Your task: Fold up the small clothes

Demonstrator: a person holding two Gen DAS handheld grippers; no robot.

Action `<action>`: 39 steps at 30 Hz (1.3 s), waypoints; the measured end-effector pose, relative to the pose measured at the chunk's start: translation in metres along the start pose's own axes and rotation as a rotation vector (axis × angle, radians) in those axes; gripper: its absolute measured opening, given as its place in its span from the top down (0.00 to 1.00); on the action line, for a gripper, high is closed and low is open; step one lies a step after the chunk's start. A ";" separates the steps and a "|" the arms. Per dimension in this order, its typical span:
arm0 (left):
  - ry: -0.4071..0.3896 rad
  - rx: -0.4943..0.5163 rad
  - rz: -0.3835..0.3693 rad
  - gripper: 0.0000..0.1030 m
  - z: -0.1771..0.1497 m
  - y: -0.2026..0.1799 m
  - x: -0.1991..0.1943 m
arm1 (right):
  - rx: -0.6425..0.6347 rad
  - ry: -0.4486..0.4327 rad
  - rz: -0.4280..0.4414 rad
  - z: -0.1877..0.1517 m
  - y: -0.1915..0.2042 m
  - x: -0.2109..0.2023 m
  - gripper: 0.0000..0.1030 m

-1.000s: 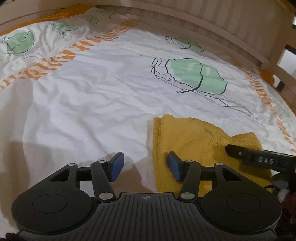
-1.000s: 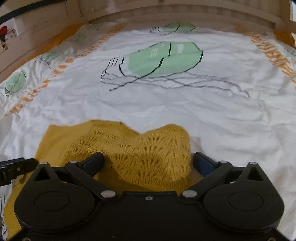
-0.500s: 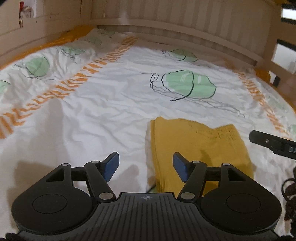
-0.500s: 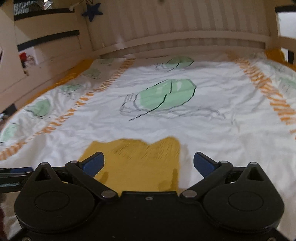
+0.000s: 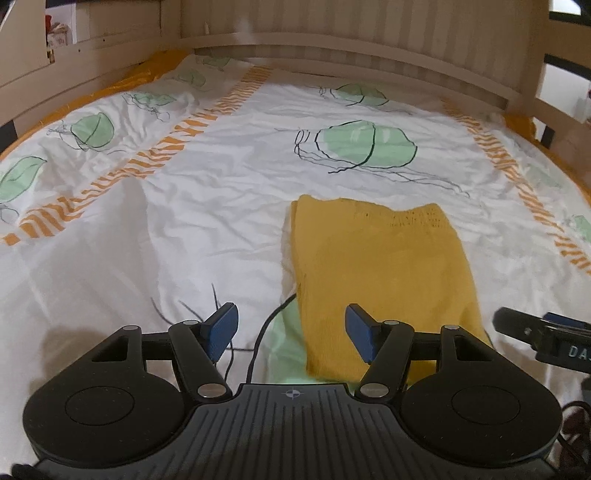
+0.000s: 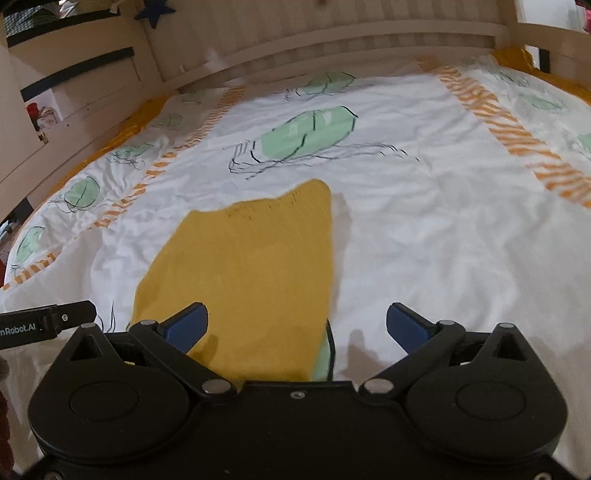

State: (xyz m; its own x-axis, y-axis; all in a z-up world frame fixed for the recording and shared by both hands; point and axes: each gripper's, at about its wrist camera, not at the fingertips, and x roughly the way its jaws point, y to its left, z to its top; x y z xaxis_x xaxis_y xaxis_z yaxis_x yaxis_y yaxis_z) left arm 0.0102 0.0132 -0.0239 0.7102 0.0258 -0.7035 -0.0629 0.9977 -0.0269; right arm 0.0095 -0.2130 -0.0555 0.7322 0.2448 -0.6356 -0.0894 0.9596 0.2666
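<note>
A small mustard-yellow knitted garment (image 5: 380, 273) lies folded flat on the white bed cover; it also shows in the right wrist view (image 6: 243, 280). My left gripper (image 5: 291, 332) is open and empty, raised above the garment's near left edge. My right gripper (image 6: 295, 326) is open and empty, raised above the garment's near right edge. The right gripper's finger (image 5: 524, 328) shows at the right in the left wrist view. The left gripper's finger (image 6: 48, 321) shows at the left in the right wrist view.
The bed cover (image 5: 184, 236) is white with green leaf prints and orange striped bands. A wooden slatted headboard (image 5: 351, 40) runs along the far side, with wooden rails (image 6: 85, 110) at the left. A star decoration (image 6: 155, 9) hangs above.
Both grippers have pulled back and up from the garment, which now lies flat and folded. The lacy raised part seen earlier at the right gripper is down on the bed.
</note>
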 end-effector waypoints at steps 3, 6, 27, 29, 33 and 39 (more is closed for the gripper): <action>0.000 0.020 0.030 0.39 -0.005 -0.005 -0.004 | 0.004 0.006 -0.017 -0.006 0.002 -0.008 0.01; 0.006 0.042 0.038 0.39 -0.012 -0.009 -0.009 | -0.015 -0.002 -0.034 -0.012 0.008 -0.016 0.01; 0.031 0.035 -0.013 0.39 -0.035 -0.012 -0.027 | 0.005 -0.005 -0.063 -0.032 0.017 -0.040 0.01; 0.035 0.033 -0.016 0.39 -0.036 -0.012 -0.027 | 0.004 -0.003 -0.061 -0.031 0.017 -0.040 0.01; 0.045 0.035 -0.018 0.39 -0.039 -0.012 -0.027 | 0.003 0.001 -0.059 -0.031 0.017 -0.038 0.01; 0.059 0.032 -0.024 0.39 -0.038 -0.012 -0.025 | 0.010 0.013 -0.061 -0.032 0.017 -0.035 0.01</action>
State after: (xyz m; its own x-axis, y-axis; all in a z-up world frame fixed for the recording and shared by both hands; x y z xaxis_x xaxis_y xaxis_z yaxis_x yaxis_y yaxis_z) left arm -0.0334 -0.0018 -0.0334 0.6690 -0.0005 -0.7433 -0.0233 0.9995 -0.0216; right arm -0.0396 -0.2011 -0.0520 0.7274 0.1881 -0.6599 -0.0381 0.9713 0.2349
